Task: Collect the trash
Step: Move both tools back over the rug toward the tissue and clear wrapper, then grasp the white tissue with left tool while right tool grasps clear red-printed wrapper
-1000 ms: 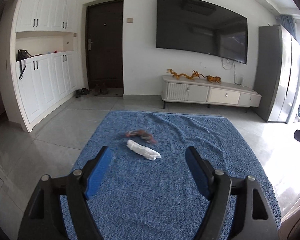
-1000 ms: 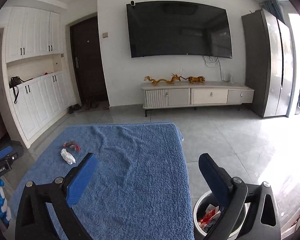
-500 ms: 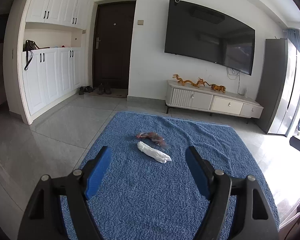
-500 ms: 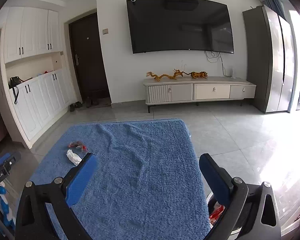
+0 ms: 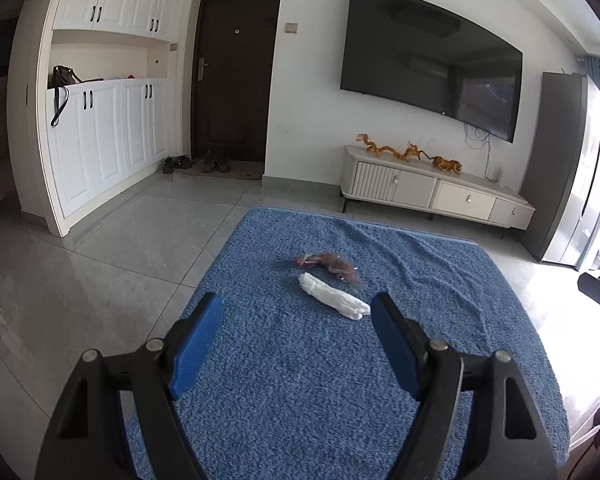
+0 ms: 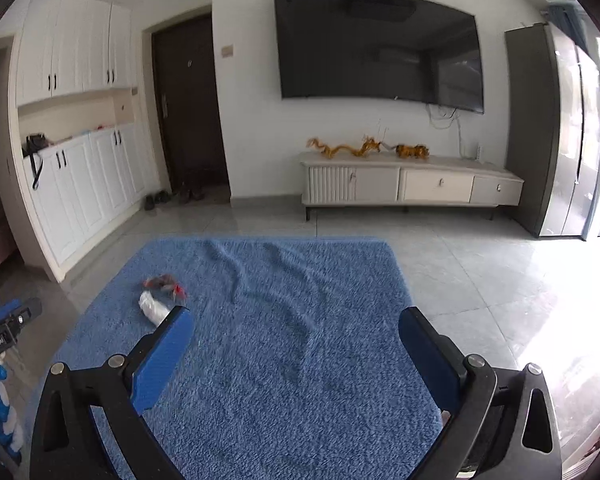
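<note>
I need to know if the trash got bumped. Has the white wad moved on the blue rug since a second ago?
No. The white wad lies just in front of the red wrapper on the blue rug, as before; only the cameras shifted.

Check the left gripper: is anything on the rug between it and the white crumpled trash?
Nothing visible. The left gripper, jaws open and empty, faces bare blue rug up to the white crumpled trash. The red wrapper lies just beyond it, not in between.

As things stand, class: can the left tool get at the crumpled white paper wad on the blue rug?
Probably yes: the left tool is open, with bare blue rug before the crumpled white paper wad.
</note>
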`<state>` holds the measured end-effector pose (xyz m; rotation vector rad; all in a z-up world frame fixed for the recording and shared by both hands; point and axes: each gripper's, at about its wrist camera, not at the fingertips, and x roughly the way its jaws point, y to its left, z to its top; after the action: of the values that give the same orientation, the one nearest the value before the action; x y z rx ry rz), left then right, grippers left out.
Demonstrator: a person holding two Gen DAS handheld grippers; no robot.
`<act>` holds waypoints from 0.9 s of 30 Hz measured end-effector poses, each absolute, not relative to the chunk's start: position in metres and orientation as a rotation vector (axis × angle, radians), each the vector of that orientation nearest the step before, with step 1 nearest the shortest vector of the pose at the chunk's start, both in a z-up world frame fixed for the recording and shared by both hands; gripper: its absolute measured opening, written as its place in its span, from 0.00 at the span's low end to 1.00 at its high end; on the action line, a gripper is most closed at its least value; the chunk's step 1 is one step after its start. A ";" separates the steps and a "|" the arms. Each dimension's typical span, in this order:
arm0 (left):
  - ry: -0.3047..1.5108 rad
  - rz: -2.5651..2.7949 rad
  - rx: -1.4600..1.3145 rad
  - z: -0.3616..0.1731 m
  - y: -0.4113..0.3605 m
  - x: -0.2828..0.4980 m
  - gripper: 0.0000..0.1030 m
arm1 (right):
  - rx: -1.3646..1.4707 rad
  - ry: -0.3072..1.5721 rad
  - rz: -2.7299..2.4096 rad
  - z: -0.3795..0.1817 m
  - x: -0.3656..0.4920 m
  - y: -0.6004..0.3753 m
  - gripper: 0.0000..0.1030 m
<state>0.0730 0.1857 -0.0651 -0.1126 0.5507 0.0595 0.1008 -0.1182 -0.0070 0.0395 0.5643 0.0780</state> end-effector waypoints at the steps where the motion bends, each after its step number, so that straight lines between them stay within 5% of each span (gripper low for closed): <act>1: 0.559 0.062 -0.112 -0.067 0.187 0.076 0.73 | 0.040 0.574 0.084 -0.009 0.103 -0.116 1.00; 21: 0.703 0.056 -0.098 -0.115 0.200 0.138 0.73 | -0.015 0.707 0.237 -0.048 0.171 -0.067 1.00; 27: 0.772 -0.008 -0.155 -0.133 0.210 0.161 0.73 | -0.049 0.736 0.326 -0.059 0.198 -0.046 0.85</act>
<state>0.1608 0.2100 -0.1326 -0.1548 0.7721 -0.0079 0.1982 -0.0461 -0.0590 -0.0492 0.7357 0.3263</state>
